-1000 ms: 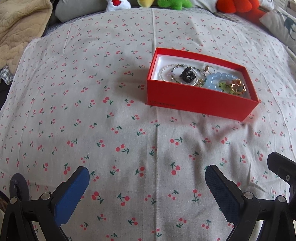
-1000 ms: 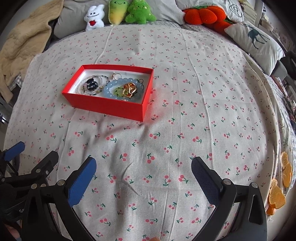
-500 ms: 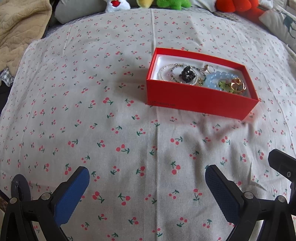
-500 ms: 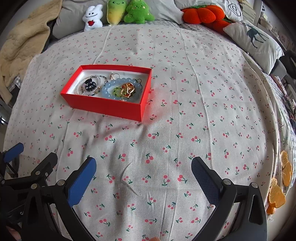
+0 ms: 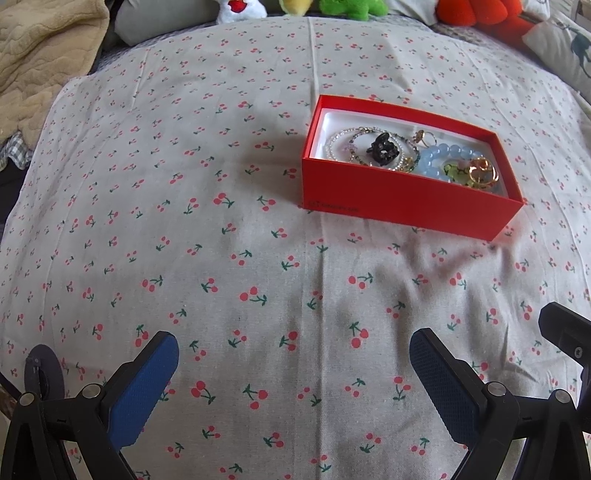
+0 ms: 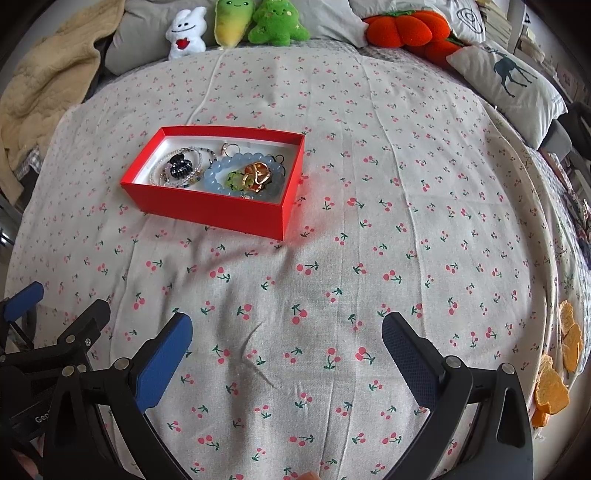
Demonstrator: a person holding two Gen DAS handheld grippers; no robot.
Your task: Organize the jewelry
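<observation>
red box point(image 6: 207, 212) of jewelry on cherry-print sheet point(image 6: 369, 258); right hand-held gripper point(image 6: 286, 328) spread wide.

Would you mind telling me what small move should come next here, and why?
Probably advance the right tool toward the red box. Both tools are open and empty above the cherry-print sheet, short of the box, where the black hair claw and blue bead bracelet lie jumbled together.

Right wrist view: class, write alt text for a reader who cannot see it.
An open red box of jewelry, including a pale blue bead bracelet and a black hair claw, sits on a cherry-print bedspread. The right gripper hangs open and empty nearer the camera. Plush toys line the far edge.
</observation>
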